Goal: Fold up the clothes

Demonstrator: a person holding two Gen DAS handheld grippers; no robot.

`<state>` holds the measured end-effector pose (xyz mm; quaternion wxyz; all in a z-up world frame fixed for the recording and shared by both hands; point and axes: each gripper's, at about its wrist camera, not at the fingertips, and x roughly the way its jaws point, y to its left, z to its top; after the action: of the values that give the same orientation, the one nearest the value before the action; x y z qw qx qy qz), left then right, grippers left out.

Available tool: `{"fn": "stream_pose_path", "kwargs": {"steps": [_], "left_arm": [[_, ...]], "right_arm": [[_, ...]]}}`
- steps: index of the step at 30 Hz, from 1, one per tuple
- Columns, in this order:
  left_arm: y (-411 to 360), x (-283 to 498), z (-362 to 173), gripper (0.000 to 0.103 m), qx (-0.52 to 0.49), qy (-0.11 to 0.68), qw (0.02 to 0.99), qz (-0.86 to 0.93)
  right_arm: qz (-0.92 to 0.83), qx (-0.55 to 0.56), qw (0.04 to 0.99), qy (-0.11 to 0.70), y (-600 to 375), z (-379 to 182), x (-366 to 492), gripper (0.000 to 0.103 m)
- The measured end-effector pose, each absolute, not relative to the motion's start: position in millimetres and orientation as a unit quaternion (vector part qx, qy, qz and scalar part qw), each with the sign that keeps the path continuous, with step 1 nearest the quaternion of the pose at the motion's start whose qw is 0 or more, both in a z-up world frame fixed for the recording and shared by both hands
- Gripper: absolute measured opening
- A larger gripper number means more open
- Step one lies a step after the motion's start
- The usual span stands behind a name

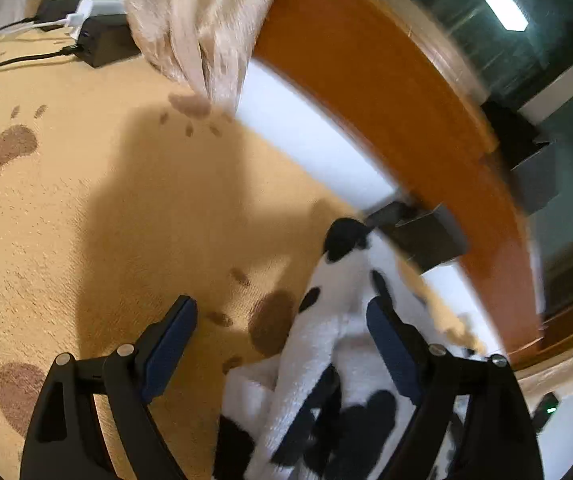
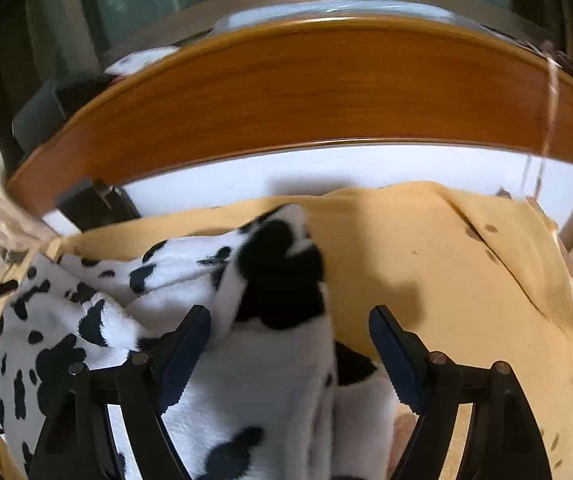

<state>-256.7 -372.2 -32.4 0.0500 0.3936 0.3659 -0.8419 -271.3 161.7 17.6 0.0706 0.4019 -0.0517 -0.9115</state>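
The left claw [image 1: 282,344] stands wide apart with nothing clamped between its blue pads. The fleece garment [image 1: 326,360], white with black cow-like patches, lies under and between its fingers, nearer the right one; the left finger hangs over the bare tan blanket [image 1: 86,220]. That reads as a claw lined up over an edge of the fabric so it can close on it, not as a grip already made.

The right claw [image 2: 290,344] is equally wide and also grips nothing. A long tube of the garment [image 2: 254,380], probably a sleeve or leg, runs up between its fingers toward a large black patch, so the cloth is set squarely in the gap, likely ready for a pinch. A folded-over flap sits just beside its right finger.

The garment lies crumpled and unfolded on the blanket, which is printed with brown paw marks and seems to serve as a soft, flat folding surface on a bed. In the right view the bulk of the fleece spreads to the left, which suits one claw working on each side.

Farther off, pale cream cloth [image 1: 198,20] hangs down, and black chargers [image 1: 102,40] with cables lie on the blanket at far left. Beyond the blanket runs a white sheet strip [image 2: 366,168], then the wooden bed board [image 2: 306,88], and dark glass behind it.
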Motion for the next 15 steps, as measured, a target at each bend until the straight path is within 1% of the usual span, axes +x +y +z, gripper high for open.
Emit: {"fn": "stream_pose_path", "kwargs": {"steps": [1,3,5,8,10,12,13,15], "left_arm": [[-372.9,-253.6,-30.1,0.089,0.389,0.365,0.049,-0.845],[-372.3,-246.8,-22.3,0.089,0.374,0.36,0.044,-0.853],[-365.3,-244.6,-10.7,0.089,0.361,0.349,0.027,-0.864],[-348.0,-249.7,6.4,0.089,0.357,0.31,0.002,-0.881],[-330.3,-263.0,16.6,0.089,0.369,0.265,-0.008,-0.891],[-317.9,-276.5,19.9,0.09,0.391,0.226,-0.007,-0.892],[-312.7,-284.3,19.3,0.09,0.406,0.208,-0.003,-0.89],[-308.1,-298.2,10.8,0.09,0.437,0.187,0.003,-0.88]], "right_arm": [[-0.914,0.398,0.062,-0.059,166.5,17.9,-269.0,0.082],[-0.924,0.378,0.049,-0.042,163.7,28.0,-260.0,0.082],[-0.931,0.36,0.059,-0.014,152.7,42.5,-251.8,0.082],[-0.934,0.345,0.08,0.041,131.7,54.8,-244.6,0.083],[-0.935,0.333,0.093,0.084,115.8,60.4,-240.2,0.083],[-0.931,0.334,0.097,0.106,106.8,59.0,-243.4,0.083],[-0.929,0.339,0.097,0.113,103.9,56.7,-246.6,0.083],[-0.924,0.361,0.082,0.094,106.2,43.8,-258.5,0.083]]}}
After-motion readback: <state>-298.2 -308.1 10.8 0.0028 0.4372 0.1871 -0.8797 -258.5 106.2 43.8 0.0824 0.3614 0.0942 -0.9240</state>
